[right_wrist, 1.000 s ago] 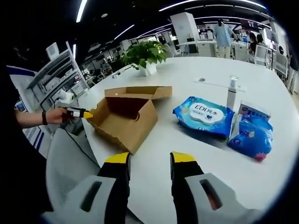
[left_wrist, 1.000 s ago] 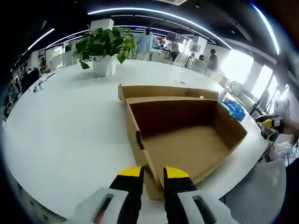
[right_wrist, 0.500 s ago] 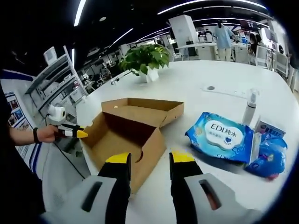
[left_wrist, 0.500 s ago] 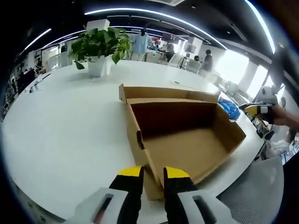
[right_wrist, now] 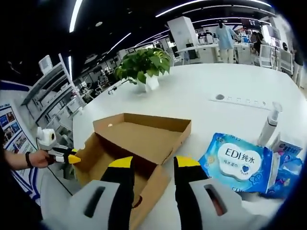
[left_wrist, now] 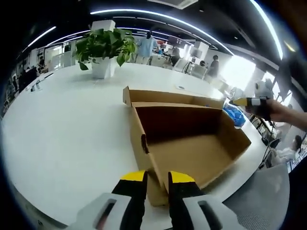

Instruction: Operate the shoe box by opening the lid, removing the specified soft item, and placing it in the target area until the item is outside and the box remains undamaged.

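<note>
The brown cardboard shoe box (left_wrist: 192, 143) lies open on the white table, its lid (left_wrist: 168, 96) folded flat behind it and its inside bare. My left gripper (left_wrist: 157, 179) is at the box's near corner, with the wall between its nearly closed jaws. In the right gripper view that gripper (right_wrist: 72, 157) touches the box (right_wrist: 129, 143) at its left corner. My right gripper (right_wrist: 153, 165) hovers open above the box's near side, holding nothing; it also appears as the right gripper (left_wrist: 247, 101) beyond the box's far end. A soft blue wipes pack (right_wrist: 240, 160) lies right of the box.
A pump bottle (right_wrist: 271, 124), a small carton (right_wrist: 288, 146) and a blue packet (right_wrist: 290, 165) sit beside the wipes. A potted plant (right_wrist: 144, 64) stands at the back, with a power strip (right_wrist: 240, 100) set in the table. The table edge runs just under my left gripper. People stand far behind.
My right gripper has moved from the wipes side to above the box, so the box looks larger in its view. The left gripper and box have kept still.
</note>
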Motion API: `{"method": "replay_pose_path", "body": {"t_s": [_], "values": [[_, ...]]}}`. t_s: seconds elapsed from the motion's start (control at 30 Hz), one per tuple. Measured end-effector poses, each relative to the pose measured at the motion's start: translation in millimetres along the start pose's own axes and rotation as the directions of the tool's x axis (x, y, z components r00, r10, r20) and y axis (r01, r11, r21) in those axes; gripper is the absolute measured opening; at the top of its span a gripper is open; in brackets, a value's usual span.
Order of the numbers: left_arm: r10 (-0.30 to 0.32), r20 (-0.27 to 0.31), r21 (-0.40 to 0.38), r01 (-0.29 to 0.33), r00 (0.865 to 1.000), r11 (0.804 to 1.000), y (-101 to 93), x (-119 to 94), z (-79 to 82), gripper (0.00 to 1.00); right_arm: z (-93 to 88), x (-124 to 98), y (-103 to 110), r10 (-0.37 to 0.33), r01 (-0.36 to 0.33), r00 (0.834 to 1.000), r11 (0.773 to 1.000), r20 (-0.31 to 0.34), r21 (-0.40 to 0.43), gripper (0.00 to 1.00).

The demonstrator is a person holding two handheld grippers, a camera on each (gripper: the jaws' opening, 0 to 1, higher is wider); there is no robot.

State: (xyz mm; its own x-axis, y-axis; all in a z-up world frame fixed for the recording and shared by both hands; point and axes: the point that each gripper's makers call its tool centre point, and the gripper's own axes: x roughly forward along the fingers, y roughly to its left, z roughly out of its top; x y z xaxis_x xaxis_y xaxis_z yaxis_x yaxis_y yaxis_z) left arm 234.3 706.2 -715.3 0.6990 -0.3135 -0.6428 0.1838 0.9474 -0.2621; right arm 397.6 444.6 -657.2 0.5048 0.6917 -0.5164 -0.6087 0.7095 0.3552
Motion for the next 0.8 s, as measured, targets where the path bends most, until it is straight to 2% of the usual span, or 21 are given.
{"method": "replay_pose_path", "body": {"t_s": [0.2,0.47,0.67,0.8], "values": [[-0.006,0.002,-0.005,0.006,1.0,1.0,0.5,0.7,0.1,0.17,8.6,14.7,-11.8,-0.032,0.032,0.999,0.999,-0.01,0.013,0.3],[-0.004,0.003,-0.007,0.004,1.0,1.0,1.0,2.0,-0.5,0.17,11.0,39.6,-20.1,-0.049,0.05,0.998,0.998,-0.039,0.028,0.29],[-0.005,-0.001,-0.007,0.005,1.0,1.0,1.1,2.1,-0.9,0.17,16.2,58.3,-31.5,-0.087,0.09,0.996,0.992,-0.034,0.084,0.28],[-0.004,-0.001,-0.009,0.004,1.0,1.0,1.2,2.0,-0.9,0.17,16.1,71.7,-37.5,-0.105,0.11,0.992,0.99,-0.063,0.084,0.27]]}}
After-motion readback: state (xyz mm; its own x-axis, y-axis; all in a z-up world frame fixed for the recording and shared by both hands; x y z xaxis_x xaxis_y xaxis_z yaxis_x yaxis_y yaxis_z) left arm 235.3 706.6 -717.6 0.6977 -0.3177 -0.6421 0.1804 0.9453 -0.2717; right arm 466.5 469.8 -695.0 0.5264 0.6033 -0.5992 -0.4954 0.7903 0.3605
